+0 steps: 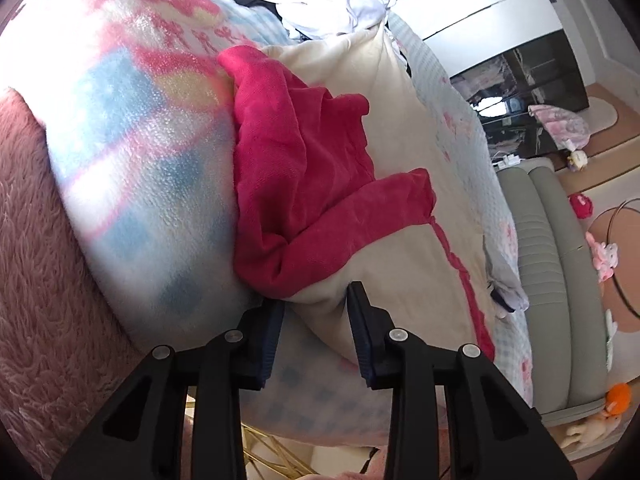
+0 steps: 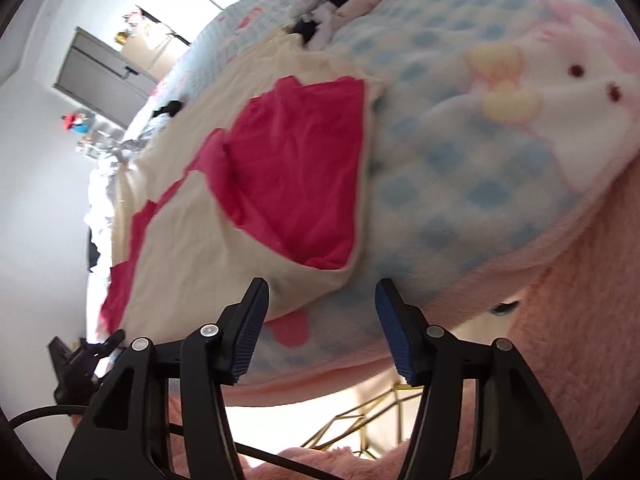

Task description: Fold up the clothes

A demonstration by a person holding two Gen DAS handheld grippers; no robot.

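On the bed, over a blue-checked blanket [image 1: 140,208], lies the garment [image 1: 404,120], cream with a red lining or panel [image 1: 304,168] bunched on top, and both grippers come in at its near edge. Starting at the left: the left gripper [image 1: 316,300] has its jaws partly spread around the cream corner, the cloth bulging up between them, the pads not visibly pressing on it. A good grab here means sliding deeper so both layers, cream and red, sit between the pads before squeezing; catch only the cream lip and the red part will likely slide out as the fold goes over. Moving right: the right gripper [image 2: 322,292] stands wide open just short of the other near corner, where the red panel [image 2: 296,168] meets the cream hem [image 2: 360,184]. It should take the hem alone and steer clear of the fluffy blanket beneath. Then both lift together, evenly, so the edge stays straight.
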